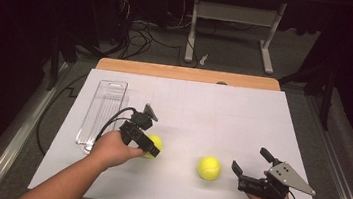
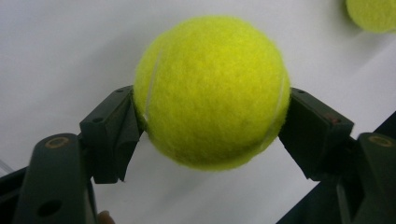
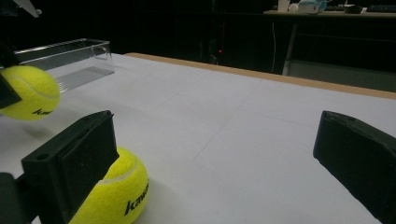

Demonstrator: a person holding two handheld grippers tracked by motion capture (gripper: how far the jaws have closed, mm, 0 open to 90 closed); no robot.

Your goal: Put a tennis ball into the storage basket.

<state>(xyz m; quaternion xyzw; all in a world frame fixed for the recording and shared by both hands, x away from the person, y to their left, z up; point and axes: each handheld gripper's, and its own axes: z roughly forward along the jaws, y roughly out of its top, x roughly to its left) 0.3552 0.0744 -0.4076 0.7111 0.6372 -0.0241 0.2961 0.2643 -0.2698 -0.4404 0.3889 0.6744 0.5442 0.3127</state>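
Note:
My left gripper [image 1: 152, 147] is shut on a yellow tennis ball [image 1: 154, 141], and in the left gripper view both black pads press the ball [image 2: 211, 91] from either side, just above the white table sheet. The held ball [image 3: 29, 92] hangs slightly off the surface at the far left of the right gripper view. A second tennis ball [image 1: 209, 167] lies on the sheet left of my right gripper [image 1: 251, 161], which stands open with nothing between its jaws. That ball [image 3: 119, 193] sits partly behind one of its fingers [image 3: 74, 158].
A clear plastic tray [image 1: 101, 112] lies lengthwise at the left of the white sheet [image 1: 203, 112], just beyond my left hand. The wooden table edge [image 1: 187, 73] runs along the back. Cables and desk legs stand on the floor behind.

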